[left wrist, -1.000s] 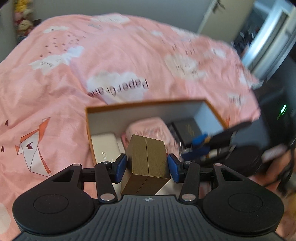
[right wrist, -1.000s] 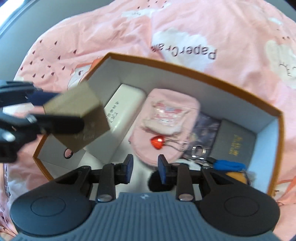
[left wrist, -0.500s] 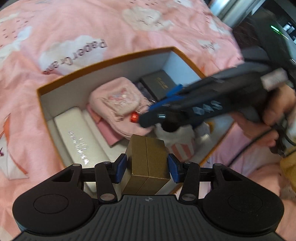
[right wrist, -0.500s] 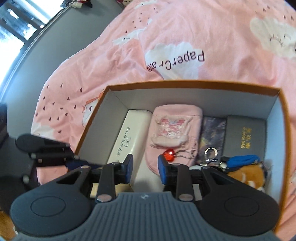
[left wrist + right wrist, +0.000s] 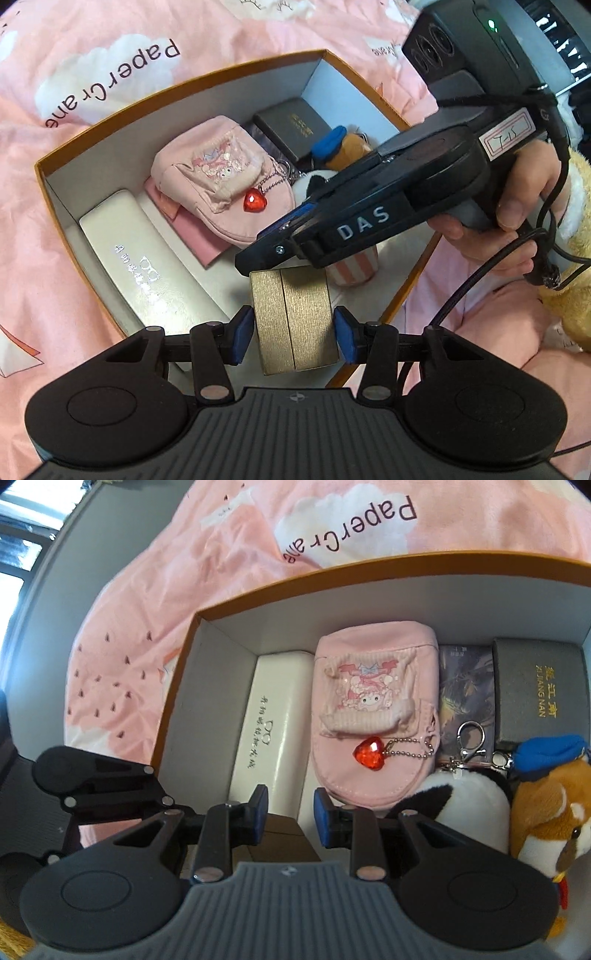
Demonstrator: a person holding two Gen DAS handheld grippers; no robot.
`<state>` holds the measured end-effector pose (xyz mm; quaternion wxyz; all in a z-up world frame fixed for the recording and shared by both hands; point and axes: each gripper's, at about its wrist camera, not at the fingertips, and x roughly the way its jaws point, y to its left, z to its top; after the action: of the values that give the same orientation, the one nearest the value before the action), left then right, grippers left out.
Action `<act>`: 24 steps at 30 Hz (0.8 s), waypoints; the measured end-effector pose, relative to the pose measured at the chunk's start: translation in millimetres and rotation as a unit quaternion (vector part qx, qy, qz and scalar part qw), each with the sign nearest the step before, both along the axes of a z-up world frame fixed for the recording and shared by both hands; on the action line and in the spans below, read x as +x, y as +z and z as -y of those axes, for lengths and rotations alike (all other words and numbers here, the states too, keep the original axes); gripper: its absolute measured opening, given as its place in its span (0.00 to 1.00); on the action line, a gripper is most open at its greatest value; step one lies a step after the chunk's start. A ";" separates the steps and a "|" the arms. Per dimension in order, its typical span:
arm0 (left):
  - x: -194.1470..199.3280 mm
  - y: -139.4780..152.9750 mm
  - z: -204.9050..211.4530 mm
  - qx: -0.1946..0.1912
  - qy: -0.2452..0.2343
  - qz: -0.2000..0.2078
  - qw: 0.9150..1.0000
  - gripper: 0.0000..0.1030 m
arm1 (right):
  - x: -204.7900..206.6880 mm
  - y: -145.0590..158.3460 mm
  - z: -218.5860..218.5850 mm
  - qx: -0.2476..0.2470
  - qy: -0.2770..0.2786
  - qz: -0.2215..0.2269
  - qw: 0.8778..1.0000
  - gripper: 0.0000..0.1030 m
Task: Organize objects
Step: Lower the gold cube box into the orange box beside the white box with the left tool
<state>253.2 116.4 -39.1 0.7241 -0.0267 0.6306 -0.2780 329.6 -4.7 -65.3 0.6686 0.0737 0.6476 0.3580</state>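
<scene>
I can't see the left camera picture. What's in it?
The left tongs squeeze a small gold box over an orange storage box on a pink bed. Inside lie a pink pouch and a white case.

Your bed (image 5: 110, 44) wore a pink cover printed with white clouds and the words "Paper Crane" (small dark marks dotted it too). Directly on it sat the open orange-edged box (image 5: 236, 602), white inside.
</scene>
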 end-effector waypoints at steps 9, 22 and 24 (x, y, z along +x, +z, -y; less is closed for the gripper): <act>3.0 -3.3 0.5 -0.002 -0.008 -0.009 1.000 0.54 | -2.7 -1.9 -16.1 -0.068 0.043 0.015 0.997 0.27; -2.2 1.4 -4.3 -0.010 -0.005 -0.007 1.000 0.55 | -17.2 -8.5 -34.0 -0.116 0.151 -0.001 0.982 0.20; -4.7 2.1 -8.7 -0.009 -0.004 -0.011 1.000 0.55 | -17.0 -8.1 -34.4 -0.109 0.153 -0.008 0.982 0.20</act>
<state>248.5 125.1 -36.9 0.7159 -0.0336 0.6360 -0.2861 312.6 29.7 -73.4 0.6052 -0.0963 0.6913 0.3827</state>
